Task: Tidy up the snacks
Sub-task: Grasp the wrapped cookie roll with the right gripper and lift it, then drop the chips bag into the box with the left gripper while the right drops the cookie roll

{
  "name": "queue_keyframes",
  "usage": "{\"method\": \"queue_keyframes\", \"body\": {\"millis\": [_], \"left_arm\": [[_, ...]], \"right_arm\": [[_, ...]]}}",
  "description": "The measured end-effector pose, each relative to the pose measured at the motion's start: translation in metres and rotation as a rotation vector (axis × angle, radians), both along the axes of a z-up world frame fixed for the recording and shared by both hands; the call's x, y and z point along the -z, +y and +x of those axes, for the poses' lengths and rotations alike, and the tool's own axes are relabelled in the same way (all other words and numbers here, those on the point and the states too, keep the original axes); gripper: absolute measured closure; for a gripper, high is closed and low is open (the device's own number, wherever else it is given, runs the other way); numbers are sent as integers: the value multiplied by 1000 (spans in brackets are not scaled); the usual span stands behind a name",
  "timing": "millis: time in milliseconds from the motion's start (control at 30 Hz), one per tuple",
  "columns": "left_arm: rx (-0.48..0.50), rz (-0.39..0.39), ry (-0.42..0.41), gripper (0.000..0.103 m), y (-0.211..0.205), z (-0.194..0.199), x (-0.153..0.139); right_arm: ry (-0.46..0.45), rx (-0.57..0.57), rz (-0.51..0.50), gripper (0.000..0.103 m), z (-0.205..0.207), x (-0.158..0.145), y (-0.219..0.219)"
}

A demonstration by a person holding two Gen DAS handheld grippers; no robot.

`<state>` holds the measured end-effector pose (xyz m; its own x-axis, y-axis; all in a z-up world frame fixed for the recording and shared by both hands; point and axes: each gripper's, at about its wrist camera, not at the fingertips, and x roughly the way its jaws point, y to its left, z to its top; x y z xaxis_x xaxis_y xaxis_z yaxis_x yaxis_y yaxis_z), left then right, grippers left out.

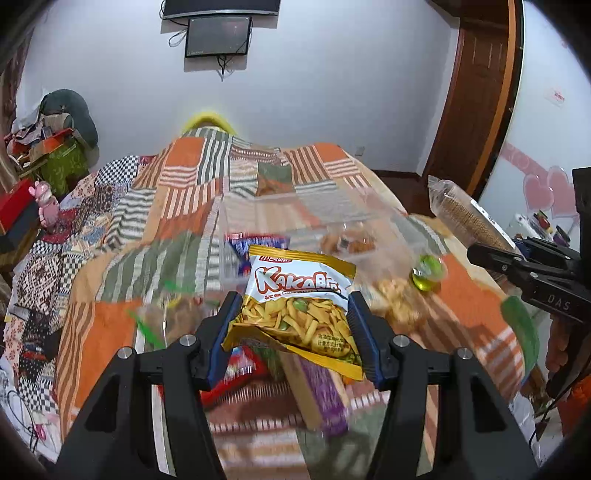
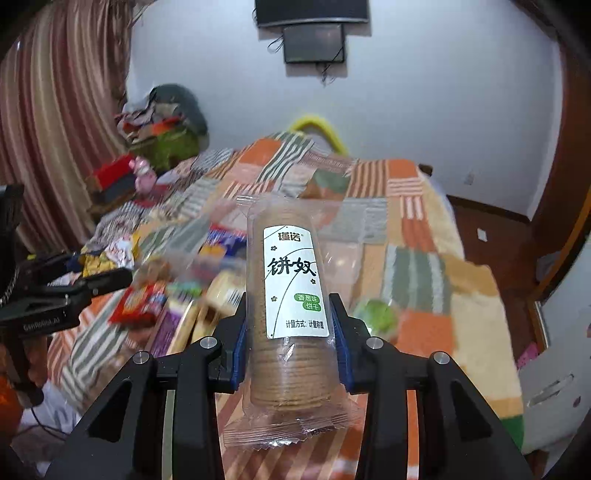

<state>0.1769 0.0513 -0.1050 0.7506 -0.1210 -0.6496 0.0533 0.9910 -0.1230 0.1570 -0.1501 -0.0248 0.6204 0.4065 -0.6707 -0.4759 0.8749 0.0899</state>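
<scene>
My left gripper [image 1: 293, 306] is shut on a yellow and white Kakabig snack bag [image 1: 299, 295] and holds it above the patchwork bed cover. My right gripper [image 2: 288, 306] is shut on a clear sleeve of round biscuits [image 2: 290, 295] with a white and green label, held upright above the bed. A clear plastic box [image 1: 295, 221] with a few snack packs in it lies on the bed beyond the left gripper. Loose snacks lie around it: a red pack [image 2: 138, 304], a purple pack [image 1: 321, 391], a green jelly cup [image 1: 428, 273]. The right gripper and its biscuit sleeve [image 1: 465, 210] show at the right of the left wrist view.
The bed [image 1: 177, 206] with the orange, green and striped patchwork cover fills both views. A pile of clutter and boxes [image 1: 48, 140] stands at its far left, by a striped curtain [image 2: 55, 110]. A wooden door [image 1: 480, 92] is at the right. A screen [image 1: 218, 35] hangs on the white wall.
</scene>
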Motion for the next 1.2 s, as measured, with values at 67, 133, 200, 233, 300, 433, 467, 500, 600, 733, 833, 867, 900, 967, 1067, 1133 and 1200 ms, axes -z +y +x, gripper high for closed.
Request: {"method": "queue_keyframes", "body": {"millis": [67,133,200,233,300,433,467,500,600,733,833,867,900,967,1067,1133,1200], "left_arm": [[-1,-2,-13,46,1,13,-5],[-3,7,-25,46,0,25,-9],[-1,12,-32,46,0,38,-12],[-1,15,-34,45,-2,48,-13],[2,16,-35,45,-3,58,-13],[15,21,-24,45,-8,85,-8],[18,22,-18,45,-9,90,-6],[23,23,-11,45,-11,96,-3],[36,22,16,45,-16,115,7],[57,25,59,45,-24,134,21],[73,41,84,45,-30,146,31],[80,48,93,45,-33,149,35],[83,51,98,45,-35,151,37],[88,57,115,45,-38,157,43],[89,44,137,45,-40,163,50],[94,36,150,45,-42,166,53],[90,49,152,45,-44,166,54]], "right_arm": [[-13,14,6,68,10,-4,0],[-30,27,4,68,20,-6,0],[-38,39,9,68,30,-7,3],[-39,43,12,68,35,-8,5],[-36,50,19,68,45,-6,6],[-22,64,25,68,65,3,13],[-17,67,25,68,68,5,14],[-11,70,24,68,73,8,16],[7,80,18,68,88,17,21],[43,89,8,68,105,29,26],[66,86,-9,68,111,38,29],[72,83,-15,68,111,40,30],[78,80,-21,68,111,42,31],[89,74,-29,68,115,45,32],[99,69,-41,68,116,49,33],[95,64,-51,68,115,49,32],[90,53,-53,68,115,47,32]]}}
